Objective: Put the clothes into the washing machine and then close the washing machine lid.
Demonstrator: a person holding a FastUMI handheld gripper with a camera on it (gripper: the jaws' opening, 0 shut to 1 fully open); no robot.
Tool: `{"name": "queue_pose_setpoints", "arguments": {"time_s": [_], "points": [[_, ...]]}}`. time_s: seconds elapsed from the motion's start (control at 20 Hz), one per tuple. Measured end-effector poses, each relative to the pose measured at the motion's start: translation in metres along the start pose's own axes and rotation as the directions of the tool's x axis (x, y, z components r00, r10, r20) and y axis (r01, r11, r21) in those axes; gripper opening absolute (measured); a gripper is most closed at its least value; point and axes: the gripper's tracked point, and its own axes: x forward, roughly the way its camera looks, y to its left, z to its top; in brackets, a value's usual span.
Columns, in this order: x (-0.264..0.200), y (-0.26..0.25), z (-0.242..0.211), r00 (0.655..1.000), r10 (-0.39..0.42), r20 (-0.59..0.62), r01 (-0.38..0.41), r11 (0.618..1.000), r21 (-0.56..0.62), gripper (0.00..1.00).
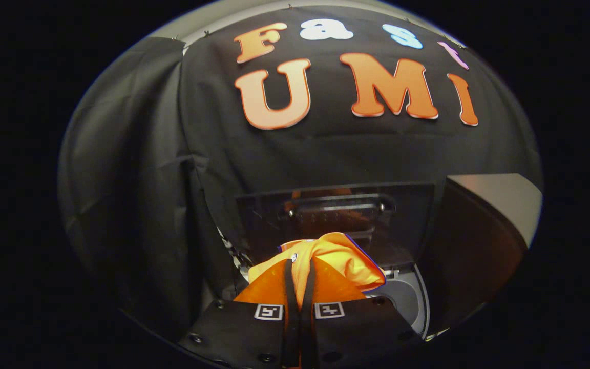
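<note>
**Garment carried over the open washer**

On the left hangs the dark cloth wall (136,169) of the booth, creased and falling in folds down to the machine's near corner. Moving toward the middle, the gripper (300,271) has its fingers drawn almost together, pinching a fold of the orange and yellow clothes (333,259) between them; the cloth bunches up just ahead of and above the fingertips, with a thin purple edge along its right side. Behind the bundle stands the raised washing machine lid (336,215), a glossy dark panel that mirrors a bit of orange. Below and to the right of the garment, a curved grey rim (410,297) of the washing machine opening shows. Farther right stands a brown, light-topped panel (484,230), whose nature I cannot tell.

The step in hand seems to be the loading: the garment is held above the opening, not yet dropped in. The next move likely calls for lowering it past the rim, spreading the fingers to release, then reaching for the upright lid to swing it down.
</note>
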Motion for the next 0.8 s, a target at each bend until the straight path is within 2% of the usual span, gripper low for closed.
{"name": "queue_pose_setpoints", "arguments": {"time_s": [0.2, 0.4, 0.65, 0.8], "points": [[0.054, -0.036, -0.067, 0.983, -0.053, -0.174, 0.063, 0.996, 0.056, 0.09], [0.093, -0.054, -0.106, 0.95, -0.069, -0.304, 0.1, 0.991, 0.087, 0.09], [0.146, -0.065, -0.179, 0.872, -0.072, -0.484, 0.129, 0.988, 0.086, 0.09], [0.162, -0.071, -0.212, 0.827, -0.069, -0.558, 0.165, 0.979, 0.122, 0.09]]}}
